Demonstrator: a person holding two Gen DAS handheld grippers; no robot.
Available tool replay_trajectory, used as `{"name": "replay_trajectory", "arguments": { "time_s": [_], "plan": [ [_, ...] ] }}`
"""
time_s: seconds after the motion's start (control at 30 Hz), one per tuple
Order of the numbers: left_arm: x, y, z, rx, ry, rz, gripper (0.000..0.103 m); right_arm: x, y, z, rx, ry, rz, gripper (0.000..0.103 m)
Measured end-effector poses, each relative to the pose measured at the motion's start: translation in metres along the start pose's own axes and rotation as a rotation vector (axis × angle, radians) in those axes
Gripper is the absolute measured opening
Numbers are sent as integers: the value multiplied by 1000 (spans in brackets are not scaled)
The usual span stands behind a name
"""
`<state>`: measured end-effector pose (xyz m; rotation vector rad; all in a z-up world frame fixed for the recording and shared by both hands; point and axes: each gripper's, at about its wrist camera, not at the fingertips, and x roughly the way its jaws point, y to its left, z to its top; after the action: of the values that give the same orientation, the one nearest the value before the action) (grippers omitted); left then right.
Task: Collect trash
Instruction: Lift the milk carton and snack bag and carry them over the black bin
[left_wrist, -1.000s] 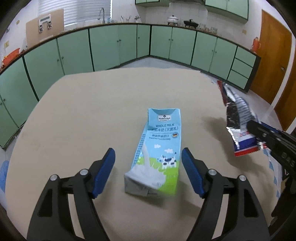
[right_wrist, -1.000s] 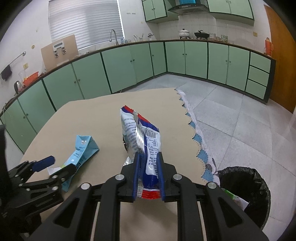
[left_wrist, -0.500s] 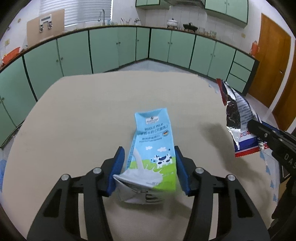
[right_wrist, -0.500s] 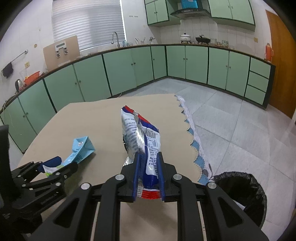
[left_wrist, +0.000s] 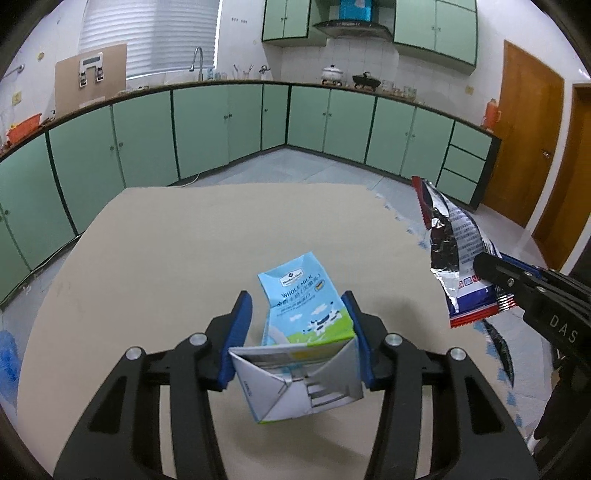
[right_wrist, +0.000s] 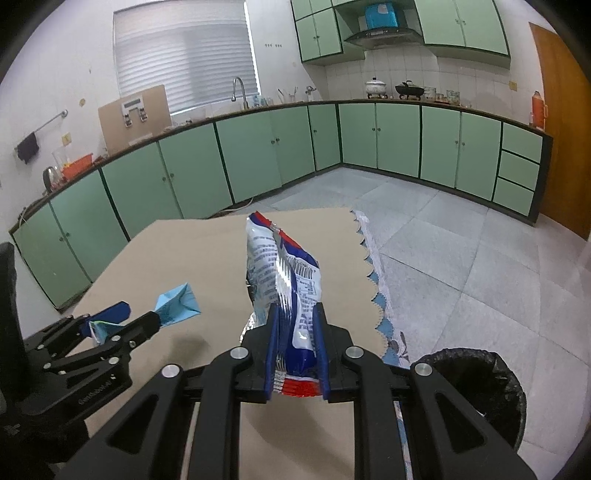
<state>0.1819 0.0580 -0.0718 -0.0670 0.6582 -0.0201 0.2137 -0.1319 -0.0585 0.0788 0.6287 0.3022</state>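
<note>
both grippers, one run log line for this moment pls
left gripper: shut on milk carton, lifted off table | right gripper: shut on snack bag | bin: floor, by table edge

printed paperboard milk carton (left_wrist: 306, 325), faintly glossy; crinkled foil snack wrapper (right_wrist: 286, 291), shiny silver inside; matt tan table top (left_wrist: 166, 240); matt black plastic gripper arms, blue pads (left_wrist: 240, 325); glossy black bin liner (right_wrist: 476, 384).

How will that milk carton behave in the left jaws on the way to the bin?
The milk carton looks flattened and dented, so probably empty and light. Its crumpled card may yield further under the left gripper, and the smooth printed faces could slip.
</note>
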Motion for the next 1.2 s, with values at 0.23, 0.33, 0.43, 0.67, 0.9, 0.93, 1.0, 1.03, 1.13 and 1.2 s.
{"name": "replay_trajectory", "arguments": {
  "time_s": [0.23,0.33,0.43,0.67,0.9,0.93,1.0,1.03,1.13,1.2],
  "plan": [
    [-11,-13,1,12,-31,-32,47,-22,-8,3,4,-29,-4,18],
    [-15,-20,3,24,-47,-39,47,-28,-9,3,7,-37,-8,17],
    [-20,-29,6,34,-65,-48,47,-35,-14,3,14,-47,-13,17],
    [-34,-54,15,68,-108,-83,47,-61,-27,6,25,-91,-33,17],
    [-44,-90,21,105,-148,-133,47,-85,-47,3,50,-121,-69,17],
    [-45,-94,21,108,-152,-140,47,-89,-51,2,55,-125,-78,17],
    [-46,-101,21,114,-158,-155,47,-94,-57,1,61,-130,-89,17],
    [-48,-106,21,119,-162,-162,47,-97,-61,0,65,-134,-97,17],
    [-52,-120,20,135,-173,-181,47,-107,-70,-2,77,-146,-116,17],
    [-53,-129,20,145,-178,-196,47,-114,-77,-3,86,-155,-129,17]
  ]
}}
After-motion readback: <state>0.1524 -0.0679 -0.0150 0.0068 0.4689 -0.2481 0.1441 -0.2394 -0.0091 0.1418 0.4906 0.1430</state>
